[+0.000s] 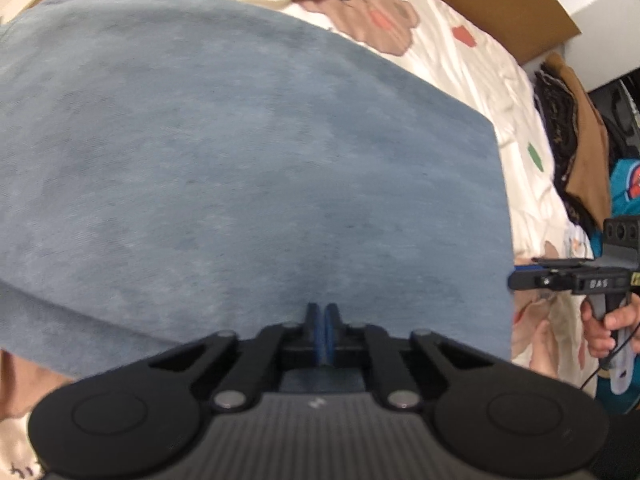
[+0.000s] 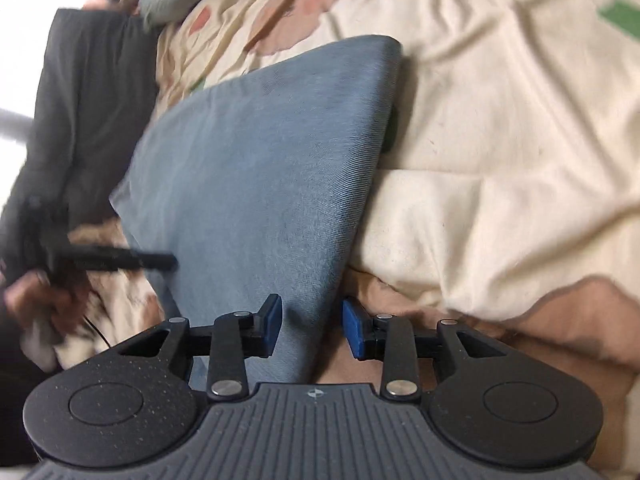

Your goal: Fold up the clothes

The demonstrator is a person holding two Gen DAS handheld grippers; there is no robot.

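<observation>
The left gripper (image 1: 323,322) points steeply down with jaws pressed together, while the right gripper (image 2: 311,328) stands parted.

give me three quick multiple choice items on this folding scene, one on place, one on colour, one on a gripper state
1. The garment lies on:
A. a printed bedspread
B. a wooden floor
C. a glass desk

2. The garment's colour is:
A. red
B. blue
C. yellow

3. The right gripper jaws are:
A. pressed tight together
B. apart, with a corner of the garment between them
C. out of view

Key: 1 A, the cream bedspread with bear prints surrounds it; 2 B, the cloth is dusty blue in both views; 3 B, the blue pads stand clear of the cloth.
</observation>
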